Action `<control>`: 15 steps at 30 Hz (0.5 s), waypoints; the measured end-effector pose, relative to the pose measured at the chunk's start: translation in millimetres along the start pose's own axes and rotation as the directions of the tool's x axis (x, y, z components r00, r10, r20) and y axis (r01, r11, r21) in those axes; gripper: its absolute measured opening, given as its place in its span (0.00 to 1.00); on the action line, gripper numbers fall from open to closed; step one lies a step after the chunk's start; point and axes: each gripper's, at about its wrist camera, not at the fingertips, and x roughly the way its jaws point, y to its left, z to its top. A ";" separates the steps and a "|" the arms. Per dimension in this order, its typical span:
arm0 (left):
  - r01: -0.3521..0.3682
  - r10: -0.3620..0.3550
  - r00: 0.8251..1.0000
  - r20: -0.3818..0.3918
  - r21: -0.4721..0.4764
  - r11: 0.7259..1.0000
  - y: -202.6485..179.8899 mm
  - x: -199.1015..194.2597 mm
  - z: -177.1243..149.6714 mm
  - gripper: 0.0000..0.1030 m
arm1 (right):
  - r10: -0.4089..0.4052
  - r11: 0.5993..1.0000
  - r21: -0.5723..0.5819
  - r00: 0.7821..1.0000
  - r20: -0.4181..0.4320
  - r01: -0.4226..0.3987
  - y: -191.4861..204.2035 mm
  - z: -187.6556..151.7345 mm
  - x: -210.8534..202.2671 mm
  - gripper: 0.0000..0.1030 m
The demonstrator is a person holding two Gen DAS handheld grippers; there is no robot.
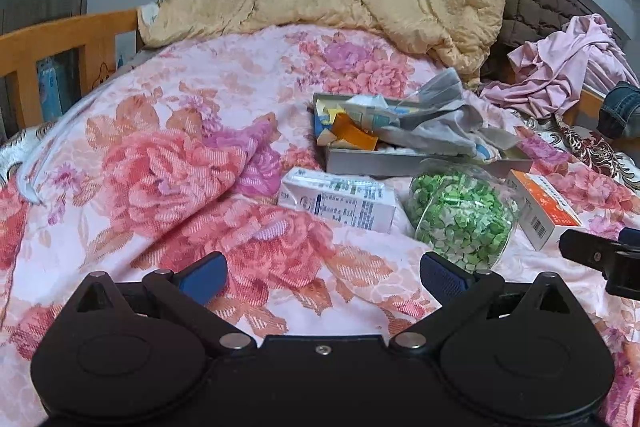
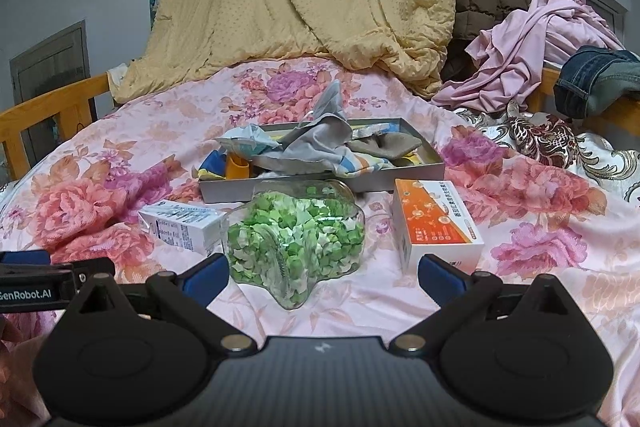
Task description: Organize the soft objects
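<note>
Both tongs wide apart, holding nothing: left gripper (image 1: pixel 322 273) and right gripper (image 2: pixel 322 273) hover before the jar (image 2: pixel 296 243), tray (image 2: pixel 224 189) behind it.

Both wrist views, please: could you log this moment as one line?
left tongs: open, empty | right tongs: open, empty | jar: on bed | tray: holds cloths

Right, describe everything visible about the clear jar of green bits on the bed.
The jar is clear, glass or plastic, with a lobed, roughly star-like outline. It is packed with small folded pieces in dark green, light green and white. It lies on its side on the floral bedspread, in front of the grey tray. The white carton appears to touch it on one side; the orange-and-white box sits apart on the other. No lid is visible. Neither gripper touches it.
</note>
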 end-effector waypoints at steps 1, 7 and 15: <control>0.000 0.000 1.000 0.010 0.005 1.000 -0.3 -1.2 0.0 0.99 | -0.003 1.000 0.000 1.000 -0.003 0.003 0.0 -0.4 0.6 1.00; -0.004 0.003 0.999 0.036 0.029 1.000 -2.1 -4.5 -0.4 0.99 | -0.015 1.000 0.009 1.000 -0.016 0.015 -0.4 -2.7 3.5 1.00; -0.002 0.001 1.000 0.030 0.043 0.999 -2.5 -4.1 -5.3 0.99 | -0.031 0.999 0.023 0.999 -0.032 0.031 -3.2 -6.9 7.6 1.00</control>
